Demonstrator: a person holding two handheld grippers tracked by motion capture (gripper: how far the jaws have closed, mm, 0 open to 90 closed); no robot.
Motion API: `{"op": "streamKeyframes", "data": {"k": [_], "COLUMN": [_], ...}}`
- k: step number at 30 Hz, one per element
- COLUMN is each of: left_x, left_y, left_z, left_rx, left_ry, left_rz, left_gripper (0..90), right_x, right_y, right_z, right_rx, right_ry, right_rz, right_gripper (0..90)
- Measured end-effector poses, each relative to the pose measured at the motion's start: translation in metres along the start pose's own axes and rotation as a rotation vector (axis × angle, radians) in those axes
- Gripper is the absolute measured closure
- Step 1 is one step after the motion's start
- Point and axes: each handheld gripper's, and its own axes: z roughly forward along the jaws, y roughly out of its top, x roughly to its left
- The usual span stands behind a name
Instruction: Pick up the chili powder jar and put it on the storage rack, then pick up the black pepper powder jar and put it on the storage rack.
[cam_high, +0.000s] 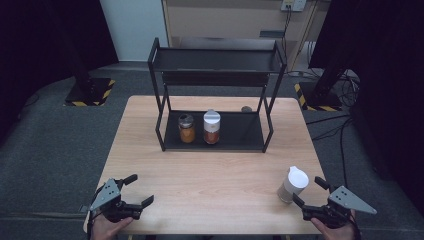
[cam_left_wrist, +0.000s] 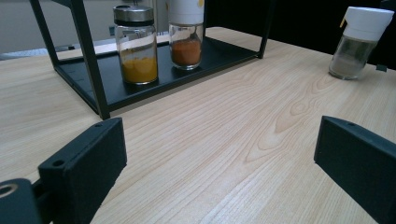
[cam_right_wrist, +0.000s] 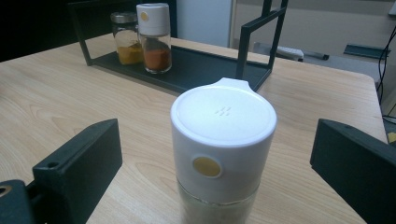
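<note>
White-capped shaker jar (cam_right_wrist: 223, 154), upright near the worktop's (cam_high: 210, 185) right front corner, between your right hand-held gripper's (cam_high: 311, 194) spread jaws, left hand-held gripper (cam_high: 139, 189) likewise spread and idle: pinch its cap too high and it may tip over.

From my console, the pale wooden table top (cam_high: 210, 170) shows a smooth matt grain. At twelve o'clock on it I see a black metal two-tier rack (cam_high: 215, 65), matt-painted. On its lower shelf a clear glass jar with a shiny metal lid (cam_left_wrist: 136, 44) glints. At five o'clock, the clear glass shaker with a smooth white plastic cap (cam_right_wrist: 223, 140) looks softly glossy.
</note>
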Motion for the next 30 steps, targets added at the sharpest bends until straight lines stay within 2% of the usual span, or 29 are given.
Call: {"op": "streamKeyframes", "data": {"k": [17,30], "left_x": [-0.0001,-0.0003], "left_y": [0.0009,0.0012], "left_z": [0.0012,0.0016], "left_rx": [0.006,0.010], "left_ry": [-0.006,-0.006], "left_rz": [0.004,0.005], "left_gripper": [1.6,1.5], "right_x": [-0.0003,0.0025], "right_y": [0.0000,0.0019], "right_z": [-0.0001,-0.0037], "right_rx": [0.004,-0.015], "right_ry": [-0.001,-0.014], "right_rz": [0.006,0.012], "right_gripper": [2.4,1.9]}}
